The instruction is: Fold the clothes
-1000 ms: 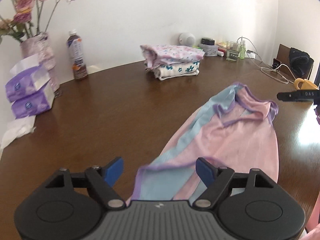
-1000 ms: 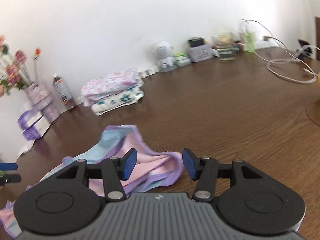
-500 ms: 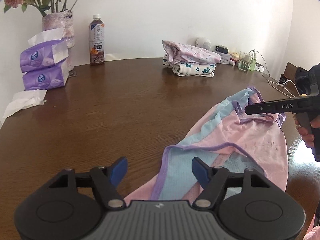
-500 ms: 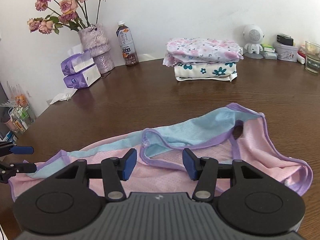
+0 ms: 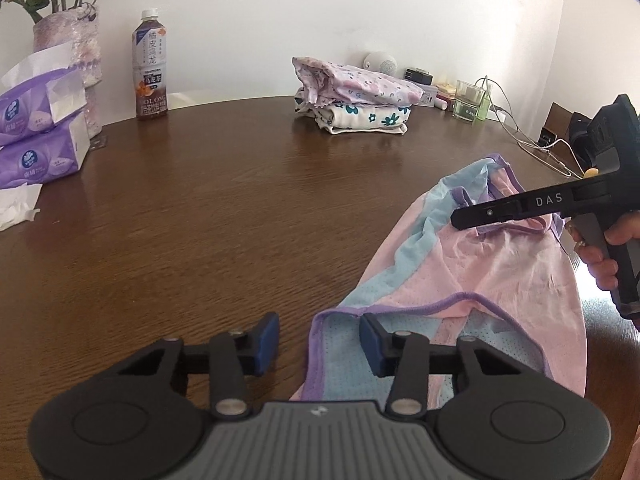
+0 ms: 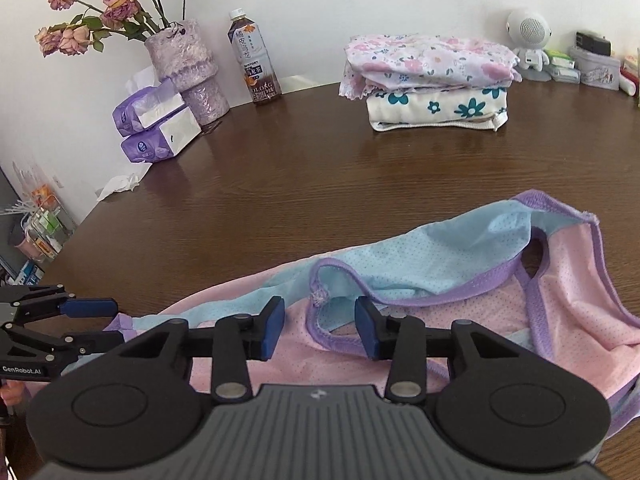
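Holding a gripper in each hand, you are working over a pink, light-blue and purple-trimmed sleeveless top (image 6: 460, 280) that is lying rumpled near the front edge of the dark wooden table (image 5: 200, 208). Your left gripper (image 5: 319, 338) is sitting low over the garment's purple-bound hem corner; its jaws have just been closing, yet they are standing apart, with the hem edge lying between the blue pads and neither pad pressing on it. Your right gripper (image 6: 319, 326) is hovering over a purple-edged armhole loop of the same top; its jaws have also just been narrowing, and the loop is lying in the gap, with the pads not yet clamping it. In the left wrist view you are seeing your right gripper from the side, reaching across the top's far end, your fingers (image 5: 602, 256) wrapping its handle.

Farther back, toward the middle of the table's far edge, two folded floral garments (image 6: 432, 80) are resting in a stack. At the far left corner, tissue packs (image 6: 156, 128), a vase of dried roses (image 6: 188, 68) and an oolong tea bottle (image 6: 254, 64) are standing close together by the wall. A small white robot-shaped figure (image 6: 528, 38) is sitting at the far right.
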`<control>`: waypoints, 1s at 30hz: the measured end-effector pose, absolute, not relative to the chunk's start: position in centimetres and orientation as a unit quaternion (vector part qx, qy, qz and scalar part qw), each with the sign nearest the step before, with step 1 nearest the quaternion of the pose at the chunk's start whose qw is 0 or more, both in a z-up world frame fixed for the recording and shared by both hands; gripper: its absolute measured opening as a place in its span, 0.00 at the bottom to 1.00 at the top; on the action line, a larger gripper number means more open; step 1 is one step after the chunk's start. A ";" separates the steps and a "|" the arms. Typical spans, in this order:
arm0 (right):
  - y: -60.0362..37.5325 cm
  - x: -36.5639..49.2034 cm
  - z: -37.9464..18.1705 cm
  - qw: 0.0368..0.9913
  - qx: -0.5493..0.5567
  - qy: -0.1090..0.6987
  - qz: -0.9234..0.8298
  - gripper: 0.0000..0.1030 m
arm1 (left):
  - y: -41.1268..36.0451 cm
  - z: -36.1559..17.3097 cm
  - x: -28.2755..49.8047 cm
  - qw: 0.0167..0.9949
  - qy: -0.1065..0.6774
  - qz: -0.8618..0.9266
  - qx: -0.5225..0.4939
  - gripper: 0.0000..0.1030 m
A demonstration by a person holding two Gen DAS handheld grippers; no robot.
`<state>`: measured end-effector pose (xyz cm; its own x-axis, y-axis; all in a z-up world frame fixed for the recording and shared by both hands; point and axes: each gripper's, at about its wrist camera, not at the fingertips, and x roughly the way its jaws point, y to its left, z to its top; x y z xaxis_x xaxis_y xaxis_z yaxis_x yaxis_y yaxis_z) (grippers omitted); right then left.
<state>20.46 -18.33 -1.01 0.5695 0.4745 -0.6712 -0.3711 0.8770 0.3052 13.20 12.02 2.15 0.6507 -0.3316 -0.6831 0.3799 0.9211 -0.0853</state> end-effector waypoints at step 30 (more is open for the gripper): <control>-16.3 30.4 2.9 0.911 0.063 0.301 0.275 0.04 | 6.6 3.0 20.2 0.908 0.207 0.001 0.364 0.01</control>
